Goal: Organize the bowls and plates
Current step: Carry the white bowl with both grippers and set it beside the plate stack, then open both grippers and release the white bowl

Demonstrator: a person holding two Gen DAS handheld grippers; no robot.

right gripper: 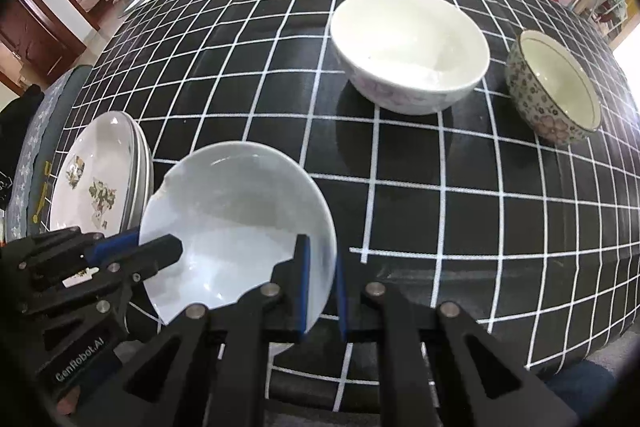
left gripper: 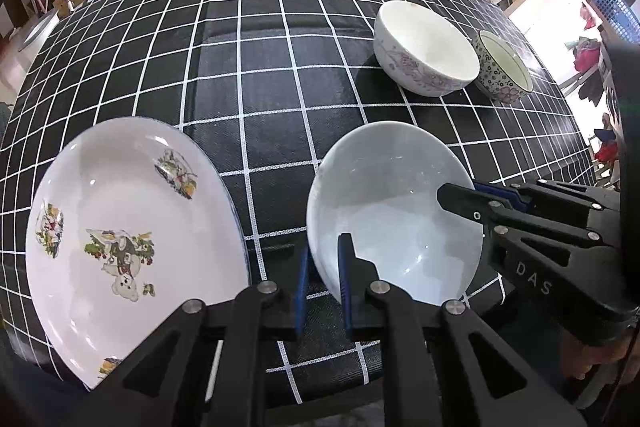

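A plain pale blue-white bowl (left gripper: 400,211) (right gripper: 240,211) is near the table's front edge, gripped from two sides. My left gripper (left gripper: 323,283) is shut on its left rim, one pad inside and one outside; the right wrist view shows this gripper (right gripper: 160,251) at the bowl's left. My right gripper (right gripper: 322,287) is shut on the opposite rim and enters the left wrist view (left gripper: 460,199) from the right. I cannot tell whether the bowl touches the cloth. A stack of cartoon-printed plates (left gripper: 132,239) (right gripper: 100,179) lies just left of the bowl.
A black cloth with a white grid (left gripper: 260,67) covers the table. Further back on the right stand a large white bowl with a pink pattern (left gripper: 424,47) (right gripper: 408,43) and a smaller flowered bowl (left gripper: 504,67) (right gripper: 556,87). Cabinets and clutter lie beyond the far edge.
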